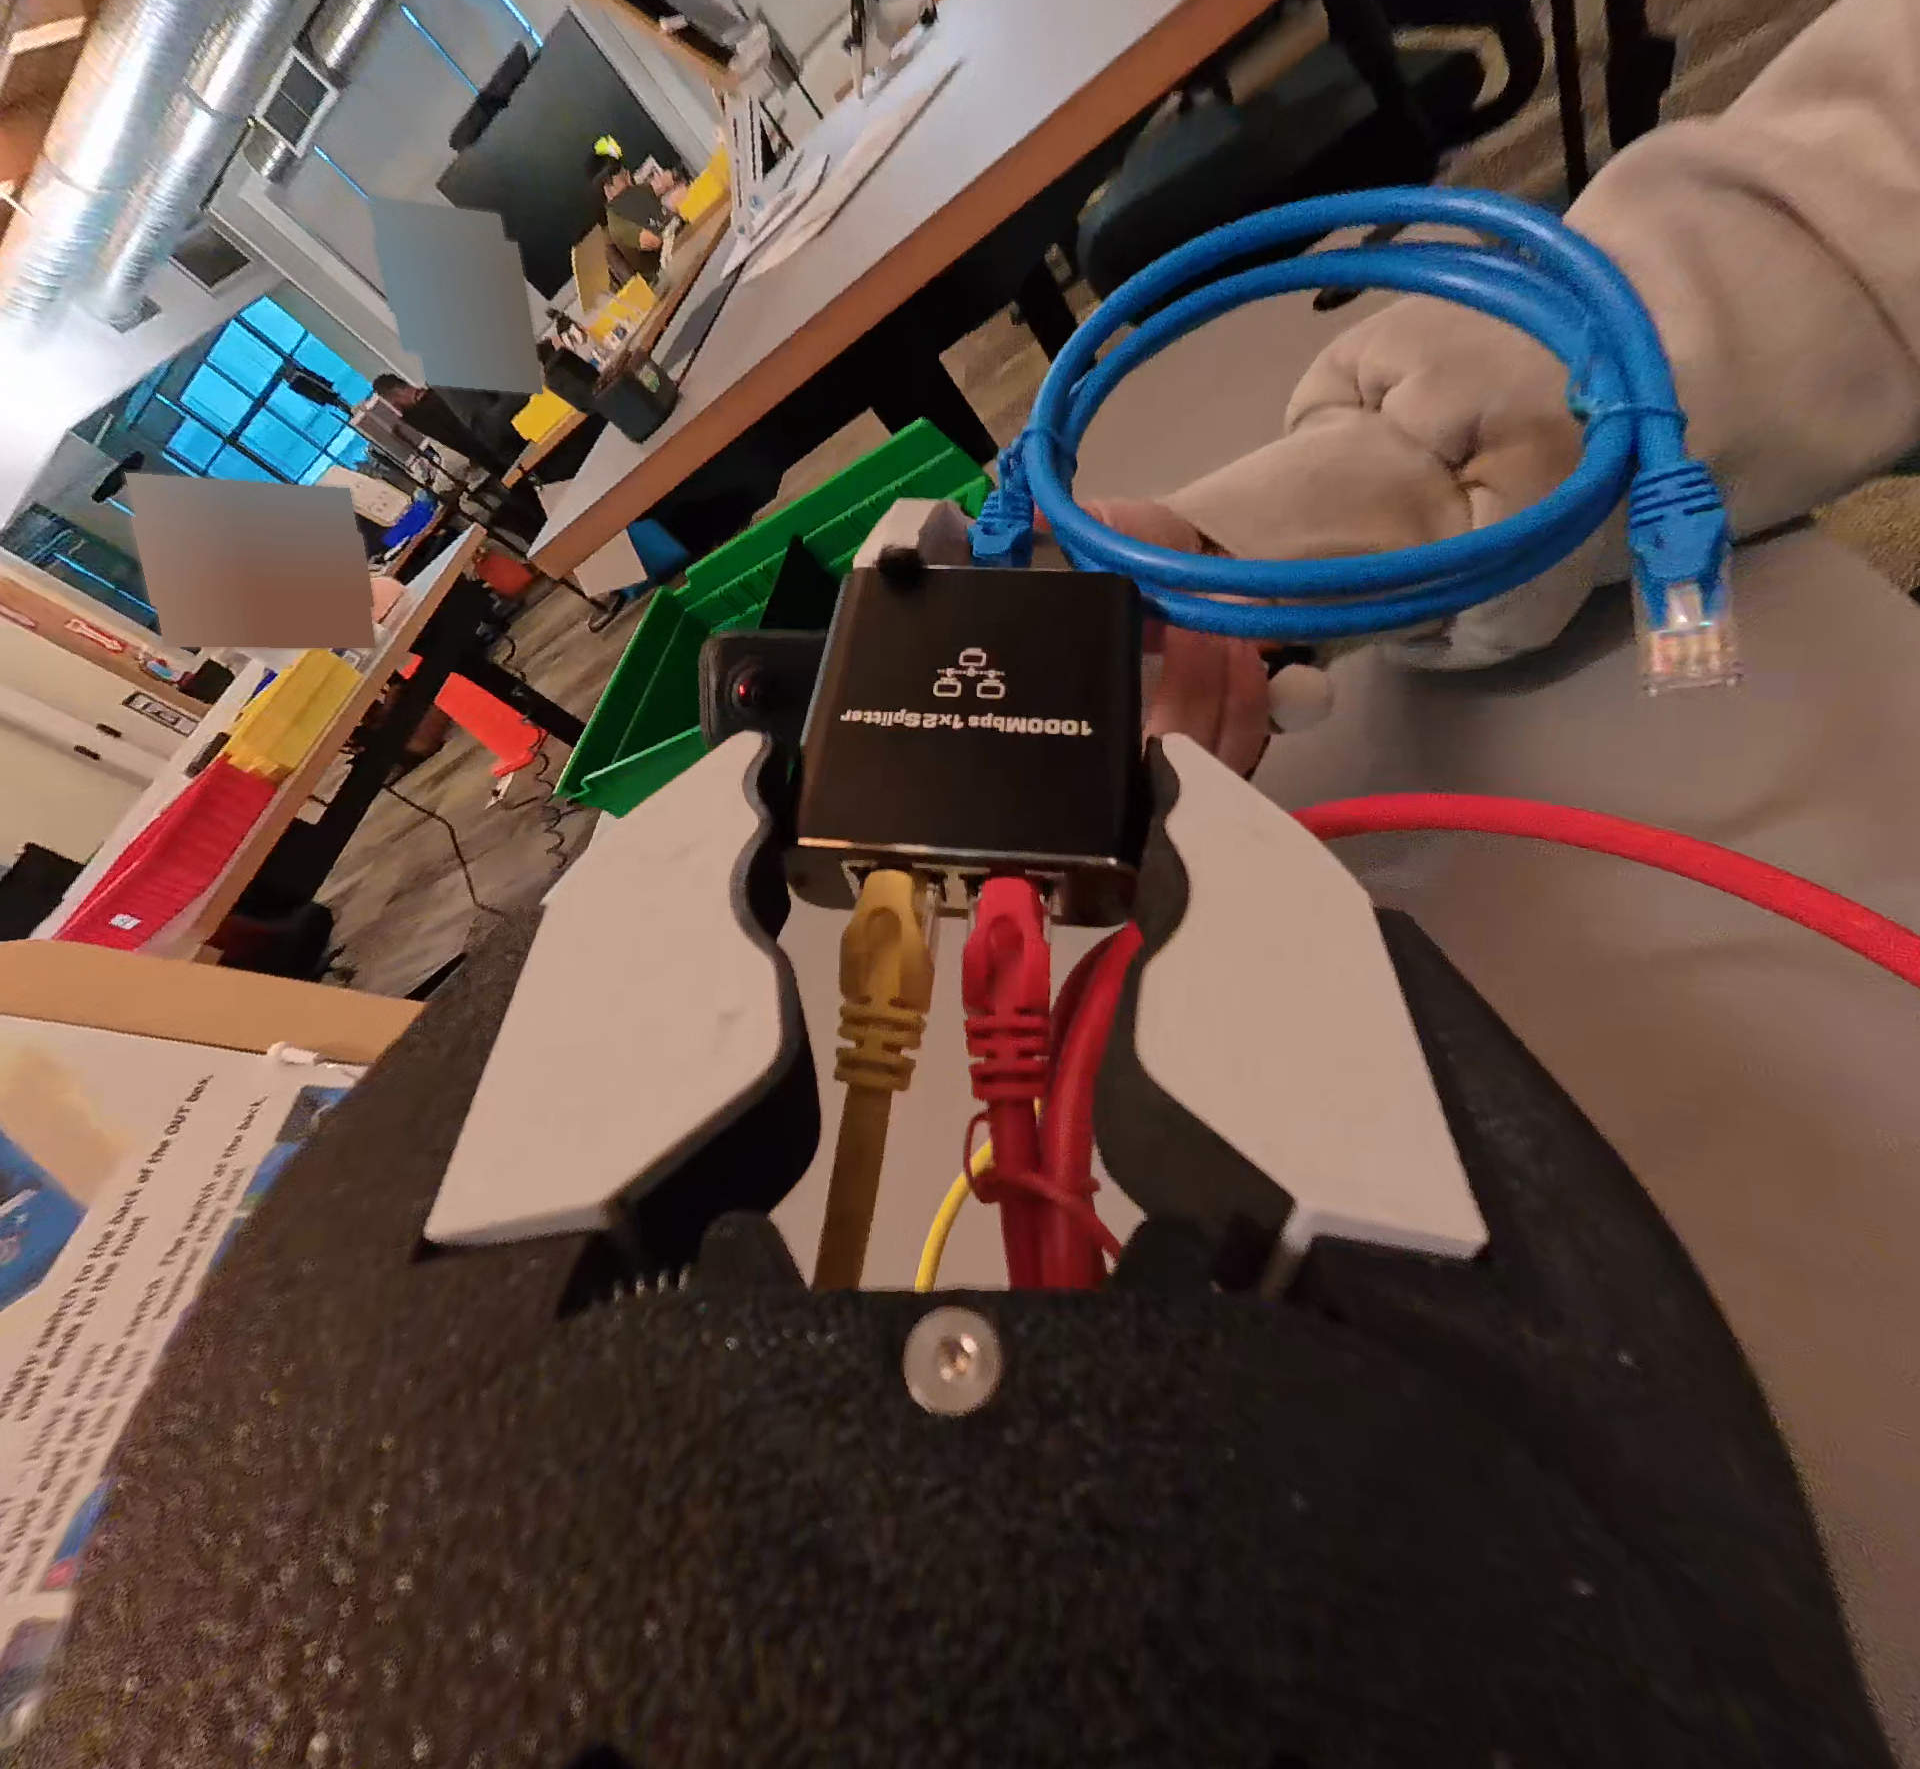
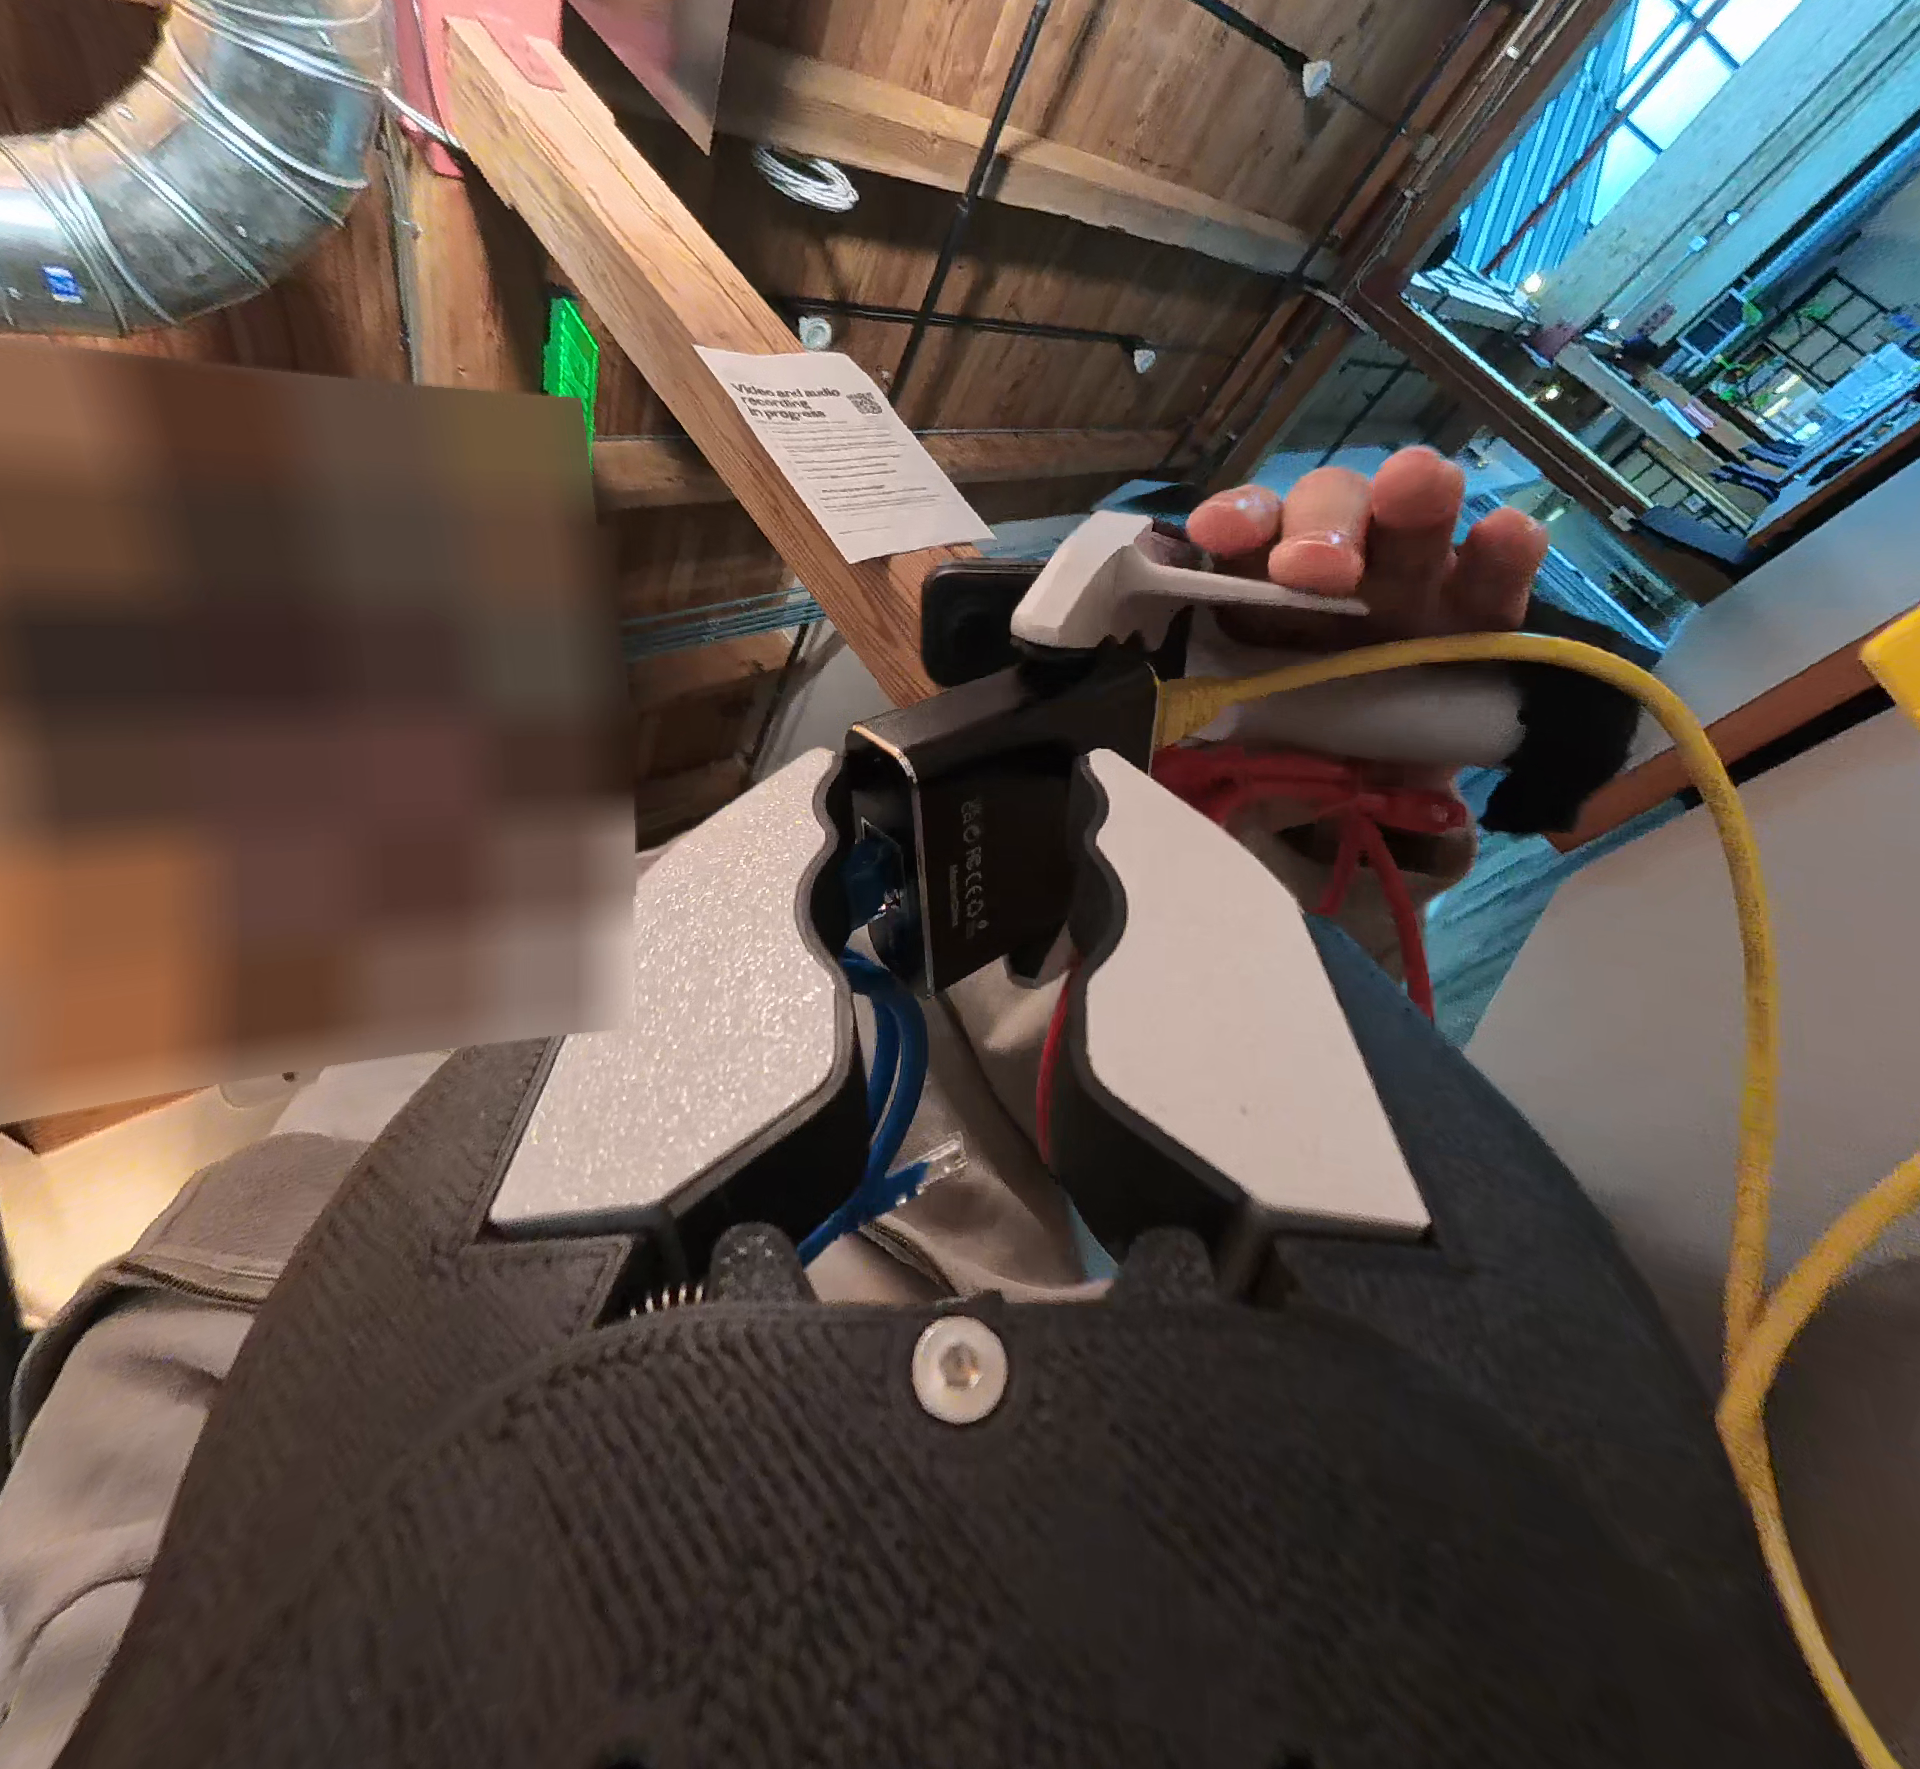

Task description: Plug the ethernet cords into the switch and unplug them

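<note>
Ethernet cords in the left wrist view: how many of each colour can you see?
Yellow cord: 1, plugged into the black switch
Red cord: 1, plugged in beside the yellow
Blue cord: 1, coiled, one plug hanging free
Total: 3 cords

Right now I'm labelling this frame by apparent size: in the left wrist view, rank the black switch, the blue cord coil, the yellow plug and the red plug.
1. Blue cord coil
2. Black switch, nearer the camera, so its true size is unsure
3. Yellow plug and red plug: alike, unranked
</note>
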